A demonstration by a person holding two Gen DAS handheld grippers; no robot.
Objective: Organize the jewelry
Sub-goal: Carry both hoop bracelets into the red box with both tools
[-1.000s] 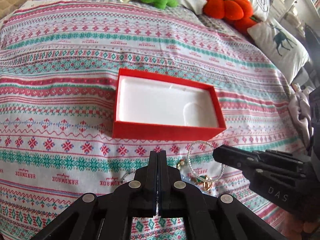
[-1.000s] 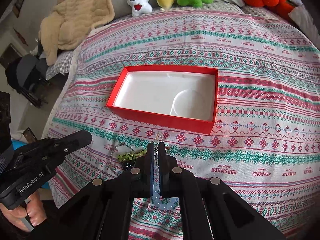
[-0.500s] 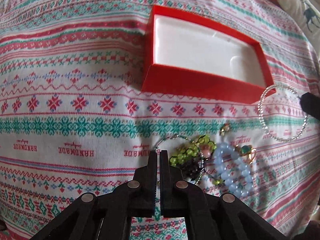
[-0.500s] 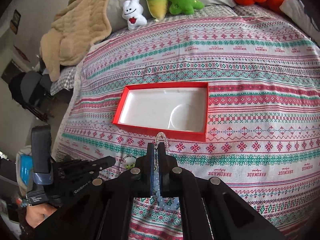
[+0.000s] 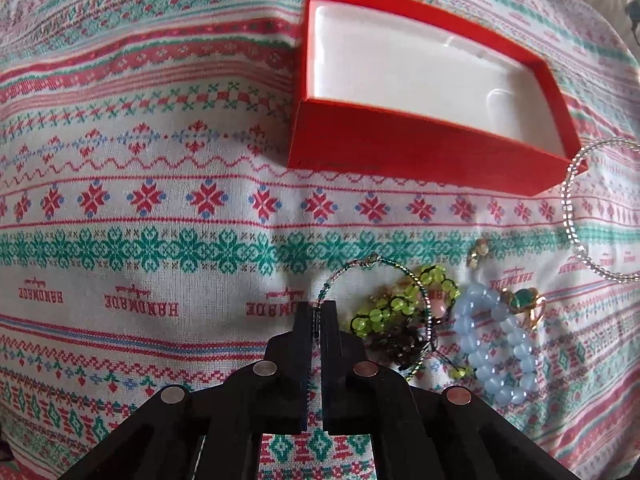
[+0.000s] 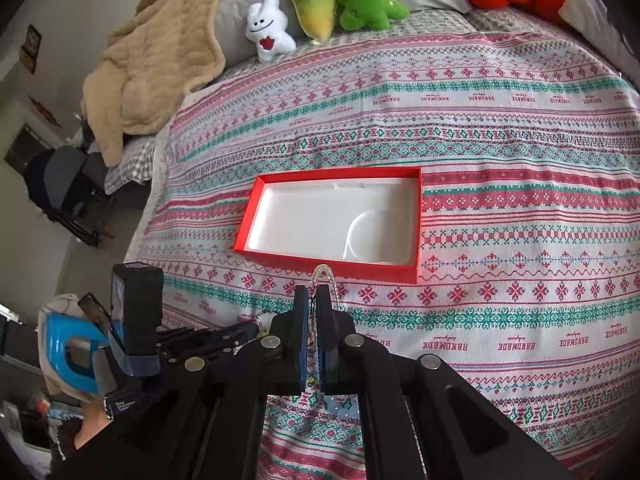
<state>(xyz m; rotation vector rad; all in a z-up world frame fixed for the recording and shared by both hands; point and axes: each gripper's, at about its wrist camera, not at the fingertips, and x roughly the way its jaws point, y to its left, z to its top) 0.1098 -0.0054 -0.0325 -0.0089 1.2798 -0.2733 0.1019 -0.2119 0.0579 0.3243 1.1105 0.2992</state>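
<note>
A red box with a white lining lies open on the patterned bedspread, also seen as the red box in the right wrist view. My left gripper points steeply down at a small jewelry pile and is shut on a thin teal-and-silver bead bracelet, whose strand runs into the gap between the pads. My right gripper is shut on a clear crystal bead bracelet, held above the bed before the box; that clear bracelet hangs at the right of the left wrist view.
Beside the thin bracelet lie a green bead bracelet, a pale blue bead bracelet, a gold ring with a green stone and a small gold piece. Plush toys and a beige blanket line the bed's far end.
My left gripper came down and tipped toward the jewelry pile, which now fills the lower view. My right gripper lifted a little with the clear bracelet still in it.
</note>
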